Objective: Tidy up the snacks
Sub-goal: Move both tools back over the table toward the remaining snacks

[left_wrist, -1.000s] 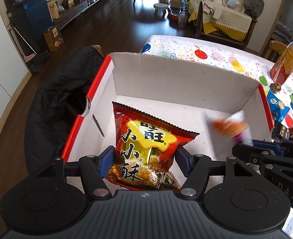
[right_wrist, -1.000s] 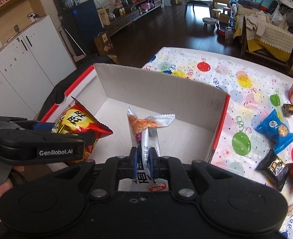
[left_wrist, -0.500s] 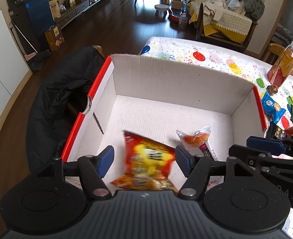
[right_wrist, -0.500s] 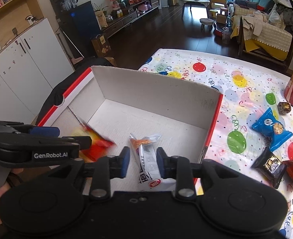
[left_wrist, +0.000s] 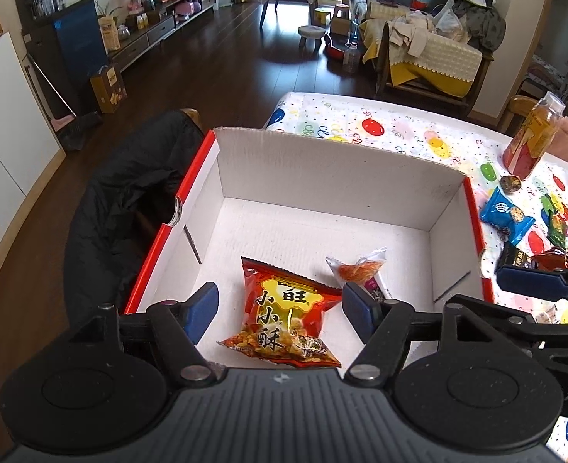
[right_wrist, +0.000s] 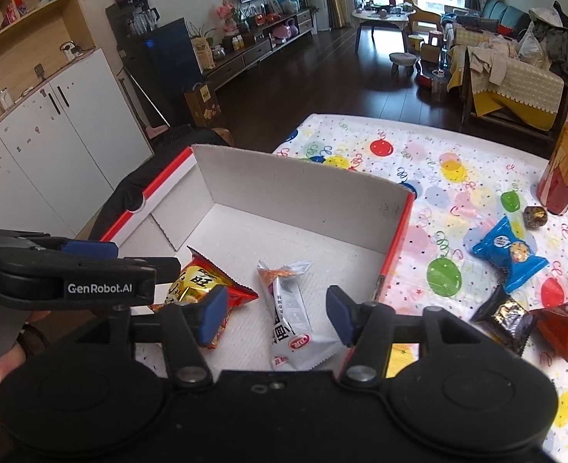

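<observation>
Two snacks are lying on the floor of the box, low in the left wrist frame: the red bag at centre bottom and the white pack just to its right, close together but seemingly not touching. More packets are sitting on the tablecloth at the right edge of the right wrist frame: a blue packet, a black one and a red one.

These are probably all light, puffy, crinkly foil pouches: soft, a bit slippery, with contents that would crush under a hard squeeze. The flat sealed ends or a gentle pinch across the middle look like the safest holds.

The left gripper is hovering above the red bag with its pads spread wide on either side, gripping nothing. The right gripper is likewise gaping above the white pack, its pads clear of the wrapper and empty.
</observation>
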